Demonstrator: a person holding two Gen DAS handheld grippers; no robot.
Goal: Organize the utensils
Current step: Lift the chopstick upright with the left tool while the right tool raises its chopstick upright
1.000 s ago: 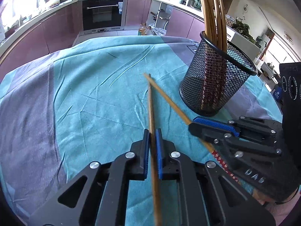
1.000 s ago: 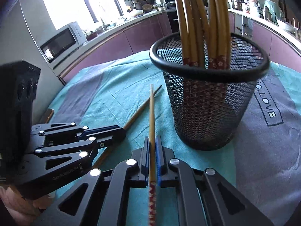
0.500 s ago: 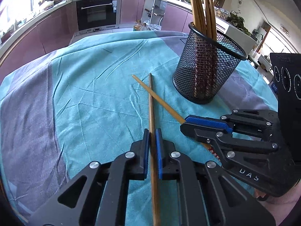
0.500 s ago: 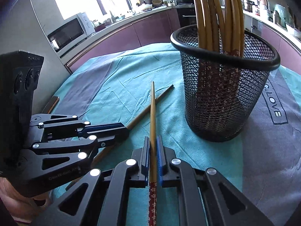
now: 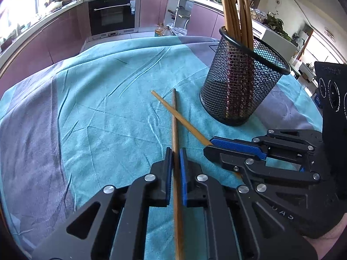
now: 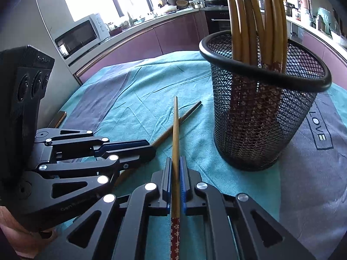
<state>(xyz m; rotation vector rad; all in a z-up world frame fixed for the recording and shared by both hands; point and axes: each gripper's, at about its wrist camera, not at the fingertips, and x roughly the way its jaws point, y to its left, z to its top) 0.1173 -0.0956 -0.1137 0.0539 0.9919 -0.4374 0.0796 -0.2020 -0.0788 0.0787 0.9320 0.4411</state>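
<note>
Beside mesh cup (image 5: pixel 243 86), both grippers apparently clamp chopsticks.

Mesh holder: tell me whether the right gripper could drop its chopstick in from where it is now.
Probably yes. The right gripper is shut on its chopstick, and the mesh holder stands just ahead on its right, with open room inside its rim beside the chopsticks already in it. The left gripper sits on the opposite side.

Soft, matt teal-and-grey cloth table cover (image 5: pixel 91 117), creased, slightly napped. Black wire-mesh metal cup (image 6: pixel 260 117) at right of frame, smooth, faintly glossy rim. Smooth tan wooden chopsticks (image 5: pixel 175 134), one with a red flowered, possibly lacquered handle (image 6: pixel 174 236). Matt black plastic-looking gripper fingers (image 5: pixel 160 179), ribbed blue pads (image 5: pixel 183 173), bright metal rivets.
</note>
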